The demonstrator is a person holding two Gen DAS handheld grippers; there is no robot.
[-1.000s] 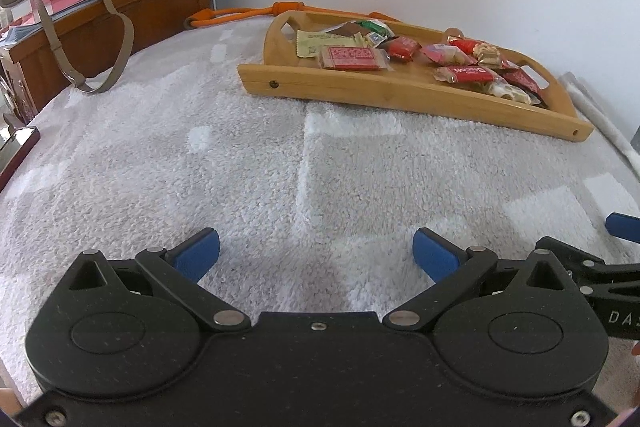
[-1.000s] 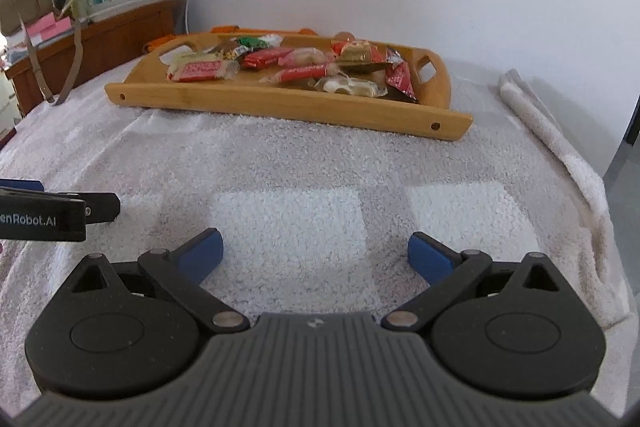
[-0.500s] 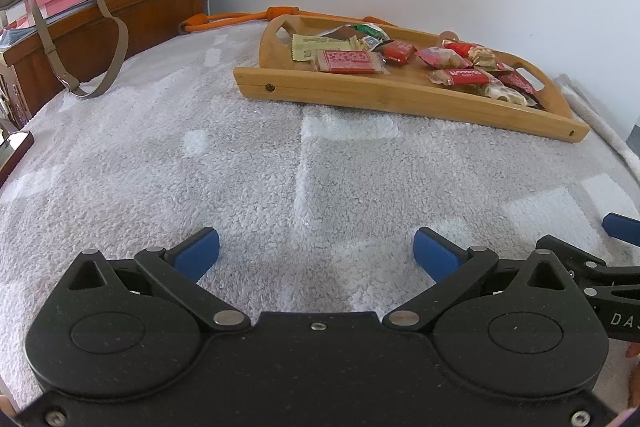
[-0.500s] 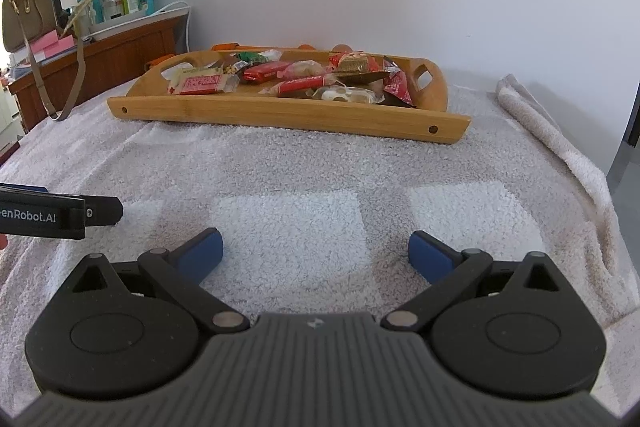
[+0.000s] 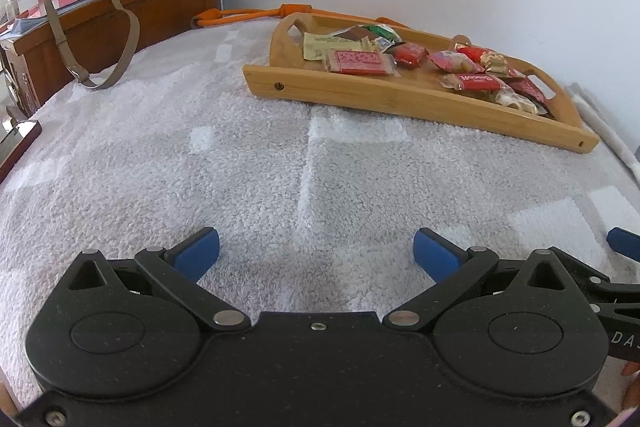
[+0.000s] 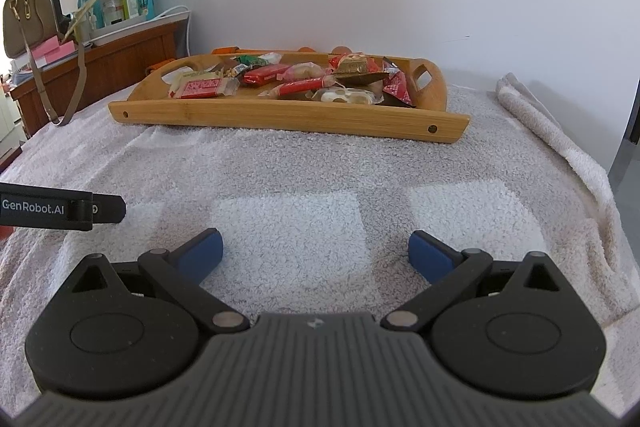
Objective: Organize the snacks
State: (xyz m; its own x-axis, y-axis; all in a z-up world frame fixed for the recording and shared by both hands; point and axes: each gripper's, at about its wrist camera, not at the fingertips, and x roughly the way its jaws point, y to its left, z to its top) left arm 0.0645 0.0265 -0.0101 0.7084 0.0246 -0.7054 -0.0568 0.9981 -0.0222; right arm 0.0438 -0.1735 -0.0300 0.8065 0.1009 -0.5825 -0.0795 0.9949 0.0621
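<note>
The white towel [image 6: 280, 167] spreads under me; at twelve o'clock the wooden tray [image 6: 280, 117] holds the snacks [image 6: 304, 81]. My left gripper [image 5: 316, 253] and right gripper [image 6: 316, 249] gape wide, empty. Crinkly wrappers overlap, so a pinch might drag neighbours.

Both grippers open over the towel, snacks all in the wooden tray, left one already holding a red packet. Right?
Not quite. The left gripper holds nothing: the left wrist view shows only bare towel between its open blue pads. The rest stands: the right gripper is open too, and the snacks lie in the wooden tray ahead.
</note>
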